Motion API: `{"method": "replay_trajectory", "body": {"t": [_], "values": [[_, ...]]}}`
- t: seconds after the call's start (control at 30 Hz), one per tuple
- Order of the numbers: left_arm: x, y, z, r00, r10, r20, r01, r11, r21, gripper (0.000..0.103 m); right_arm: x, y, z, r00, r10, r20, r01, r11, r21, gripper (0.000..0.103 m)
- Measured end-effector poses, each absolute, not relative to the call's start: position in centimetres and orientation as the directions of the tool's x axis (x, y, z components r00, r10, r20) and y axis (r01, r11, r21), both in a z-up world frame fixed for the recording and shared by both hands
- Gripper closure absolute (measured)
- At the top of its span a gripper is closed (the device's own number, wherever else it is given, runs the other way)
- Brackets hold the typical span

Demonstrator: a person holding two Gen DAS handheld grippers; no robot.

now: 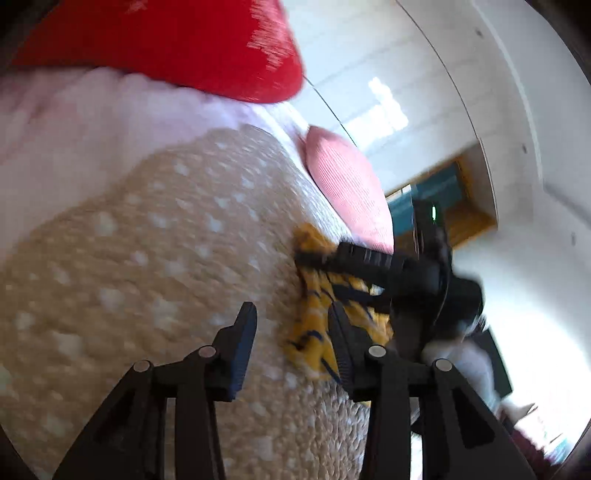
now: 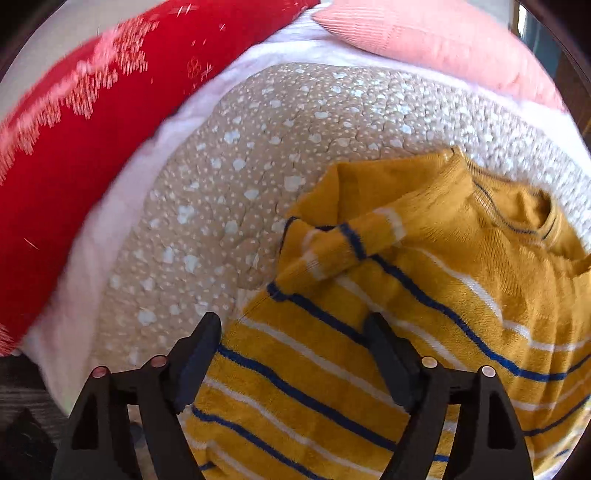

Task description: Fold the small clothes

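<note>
Mustard sweater (image 2: 424, 295) with blue and white stripes, lying crumpled on a beige dotted blanket (image 2: 258, 166), one sleeve folded across the chest, collar toward the upper right of the right wrist view. Right gripper (image 2: 291, 354) poised above the sweater's lower left edge, jaws spread wide, nothing pinched; left finger over blanket, right finger over striped cloth. Left gripper (image 1: 291, 347) low over the blanket (image 1: 147, 240), jaws partly apart and empty, the right finger in front of the sweater's edge (image 1: 314, 332). Seen from there, the right gripper (image 1: 369, 273) hovering across the sweater and hiding most of it. White sheet (image 2: 110, 221) under the blanket. Red pillow (image 2: 74, 147) along the far left, pink pillow (image 2: 424, 33) at the far edge beside it, both off the sweater. Blurred white wall (image 1: 424, 74) behind in the left wrist view.
</note>
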State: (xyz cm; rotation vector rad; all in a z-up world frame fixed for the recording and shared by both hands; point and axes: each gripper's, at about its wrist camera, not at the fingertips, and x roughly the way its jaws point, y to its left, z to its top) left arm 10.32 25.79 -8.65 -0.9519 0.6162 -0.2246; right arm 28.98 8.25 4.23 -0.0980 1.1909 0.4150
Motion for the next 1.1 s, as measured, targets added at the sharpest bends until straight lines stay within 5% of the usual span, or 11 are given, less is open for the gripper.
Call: {"method": "replay_trajectory", "body": {"t": [0.23, 0.3, 0.4, 0.77, 1.1], "values": [[10.0, 26.7, -8.5, 0.813, -0.409, -0.414, -0.122, 0.576, -0.809, 0.065, 25.8, 11.7, 2.0, 0.461, 0.011, -0.888, -0.468, 0.853, -0.232, 0.026], [10.2, 26.0, -8.4, 0.807, -0.409, -0.426, -0.126, 0.585, -0.801, 0.065, 24.8, 11.8, 2.2, 0.509, -0.008, -0.861, -0.479, 0.829, -0.290, 0.061], [10.1, 25.2, -8.2, 0.806, -0.406, -0.431, -0.128, 0.592, -0.796, 0.064, 24.6, 10.2, 3.4, 0.518, 0.025, -0.855, -0.478, 0.838, -0.265, 0.083], [9.1, 17.3, -6.5, 0.703, -0.472, -0.532, -0.079, 0.692, -0.718, 0.059, 25.2, -9.9, 12.7, 0.546, 0.362, -0.756, -0.336, 0.921, 0.198, 0.087], [10.3, 6.3, -4.3, 0.557, -0.511, -0.655, 0.045, 0.806, -0.591, 0.057, 25.1, -31.8, 4.0, 0.530, 0.436, -0.728, -0.054, 0.873, 0.484, 0.081]]}}
